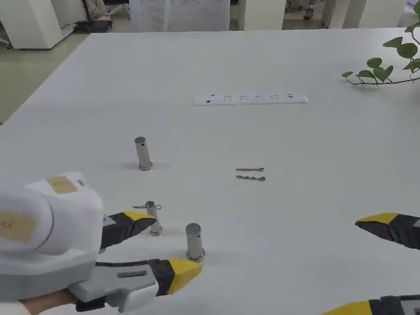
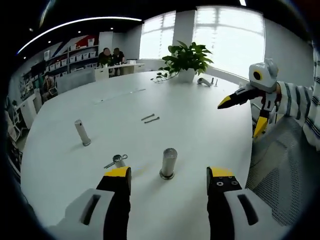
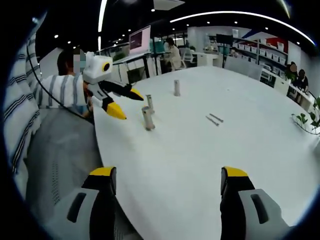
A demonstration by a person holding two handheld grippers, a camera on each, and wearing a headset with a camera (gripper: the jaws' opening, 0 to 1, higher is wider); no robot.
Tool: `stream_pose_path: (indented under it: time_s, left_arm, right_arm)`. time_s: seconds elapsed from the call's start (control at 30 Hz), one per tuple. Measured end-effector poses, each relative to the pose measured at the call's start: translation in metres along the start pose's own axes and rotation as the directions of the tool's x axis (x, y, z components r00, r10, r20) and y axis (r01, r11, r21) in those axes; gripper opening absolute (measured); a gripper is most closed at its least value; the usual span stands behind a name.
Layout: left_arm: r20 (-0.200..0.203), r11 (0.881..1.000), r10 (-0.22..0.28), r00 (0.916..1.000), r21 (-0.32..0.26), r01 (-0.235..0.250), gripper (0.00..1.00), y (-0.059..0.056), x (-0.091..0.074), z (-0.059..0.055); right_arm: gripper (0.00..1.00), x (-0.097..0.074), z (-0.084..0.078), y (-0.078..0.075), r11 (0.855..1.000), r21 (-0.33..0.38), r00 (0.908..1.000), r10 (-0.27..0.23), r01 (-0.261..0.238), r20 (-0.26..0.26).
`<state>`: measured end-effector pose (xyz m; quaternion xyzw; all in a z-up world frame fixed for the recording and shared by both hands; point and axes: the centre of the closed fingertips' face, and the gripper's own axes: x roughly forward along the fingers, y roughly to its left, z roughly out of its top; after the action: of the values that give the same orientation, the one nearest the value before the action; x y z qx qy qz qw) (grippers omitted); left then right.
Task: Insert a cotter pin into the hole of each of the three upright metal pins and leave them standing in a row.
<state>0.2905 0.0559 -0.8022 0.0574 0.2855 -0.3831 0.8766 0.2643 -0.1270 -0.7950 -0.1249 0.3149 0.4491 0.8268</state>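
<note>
Cotter pins (image 1: pixel 251 174), two lying loose near the middle of the desk (image 1: pixel 315 144), seem light, thin and springy, best pinched by the looped head; left gripper (image 1: pixel 176 241) and right gripper (image 3: pixel 168 174) stand spread, empty.

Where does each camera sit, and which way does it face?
Head view: on the person's head, facing down at the table; left gripper, right gripper at bottom.
Left gripper view: on that gripper, facing the nearest pin past its open jaws; striped sleeve at right.
Right gripper view: on that gripper, facing across the table at the person's body.
All three share the upright pins.
</note>
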Motion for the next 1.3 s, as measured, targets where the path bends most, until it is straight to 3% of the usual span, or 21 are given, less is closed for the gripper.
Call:
stream_pose_path:
  time_s: [0.3,0.33,0.37,0.5,0.7,0.87,1.0,1.3]
  left_arm:
    - [-0.014,1.0,0.011,0.9998,0.001,-0.011,0.99,0.006,-0.017,-0.011]
    - [-0.042,0.998,-0.009,0.9991,-0.066,0.006,1.0,0.003,-0.019,-0.016]
    - [-0.045,0.996,-0.011,0.9989,-0.089,0.007,1.0,0.005,-0.021,-0.015]
    - [-0.015,1.0,-0.015,0.9998,-0.027,0.015,1.0,0.004,-0.025,-0.01]
    - [0.008,0.998,-0.003,1.0,-0.056,0.004,1.0,0.004,-0.029,-0.005]
    - [-0.002,0.999,0.001,1.0,-0.052,-0.001,1.0,0.003,-0.031,-0.008]
    - [-0.057,0.995,-0.001,0.9984,-0.102,-0.004,1.0,0.002,-0.033,-0.021]
    - [-0.049,0.994,0.015,0.9987,-0.103,-0.02,1.0,0.004,-0.037,-0.024]
  right_arm:
    - [0.87,0.003,0.005,0.0,1.0,-0.013,0.9999,0.009,-0.009,-0.01]
    - [0.87,0.004,0.006,0.0,1.0,-0.017,0.9998,0.012,-0.012,-0.013]
    - [0.87,0.004,0.007,0.0,1.0,-0.018,0.9998,0.015,-0.015,-0.016]
    - [0.86,0.006,0.01,-0.001,0.999,-0.027,0.9996,0.019,-0.02,-0.023]
    - [0.86,0.01,0.015,-0.004,0.997,-0.068,0.998,0.038,-0.041,-0.051]
    - [0.85,0.015,0.023,-0.014,0.991,-0.12,0.9949,0.044,-0.054,-0.091]
    - [0.85,0.019,0.032,-0.02,0.981,-0.179,0.9897,0.058,-0.081,-0.131]
    - [0.83,0.034,0.05,-0.044,0.946,-0.302,0.9738,0.053,-0.12,-0.221]
